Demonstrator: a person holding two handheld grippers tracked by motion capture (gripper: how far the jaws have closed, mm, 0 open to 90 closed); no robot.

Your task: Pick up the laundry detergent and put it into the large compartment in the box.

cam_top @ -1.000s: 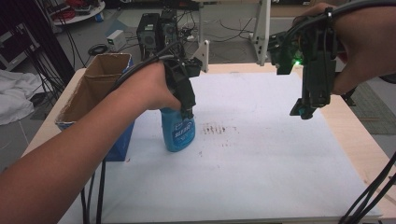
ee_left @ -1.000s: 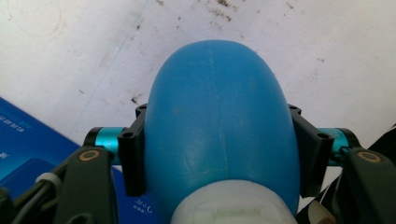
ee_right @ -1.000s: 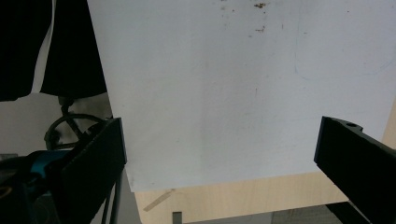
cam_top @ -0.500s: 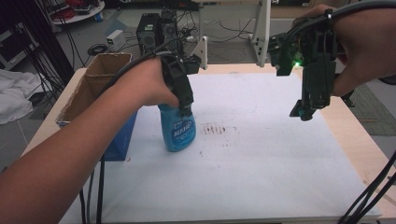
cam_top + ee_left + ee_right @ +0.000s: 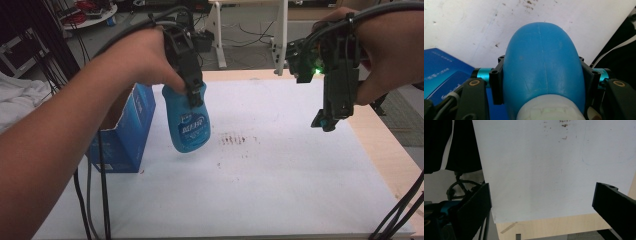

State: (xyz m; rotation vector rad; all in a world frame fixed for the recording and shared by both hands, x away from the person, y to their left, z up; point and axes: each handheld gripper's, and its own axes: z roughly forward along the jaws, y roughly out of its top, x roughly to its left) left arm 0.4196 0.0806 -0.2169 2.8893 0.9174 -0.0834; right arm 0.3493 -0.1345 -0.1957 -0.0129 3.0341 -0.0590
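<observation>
A blue plastic bottle with a printed label hangs tilted above the white sheet, clear of the table. My left gripper is shut on its upper body from above. In the left gripper view both black jaws press the sides of the blue bottle near its white cap end, with my left gripper around it. My right gripper hovers over the right side of the sheet and points down. Its jaws stand wide apart with nothing between them, and below my right gripper lies the sheet's edge.
A blue-sided cardboard box stands at the sheet's left edge, just left of the bottle; the box also lies below the left jaw. Brown stains mark the sheet's middle. Bare wooden tabletop runs along the right. Cables hang at both front corners.
My left gripper has risen with the bottle, which stood on the sheet and now hangs above it. My right gripper has kept its place.
</observation>
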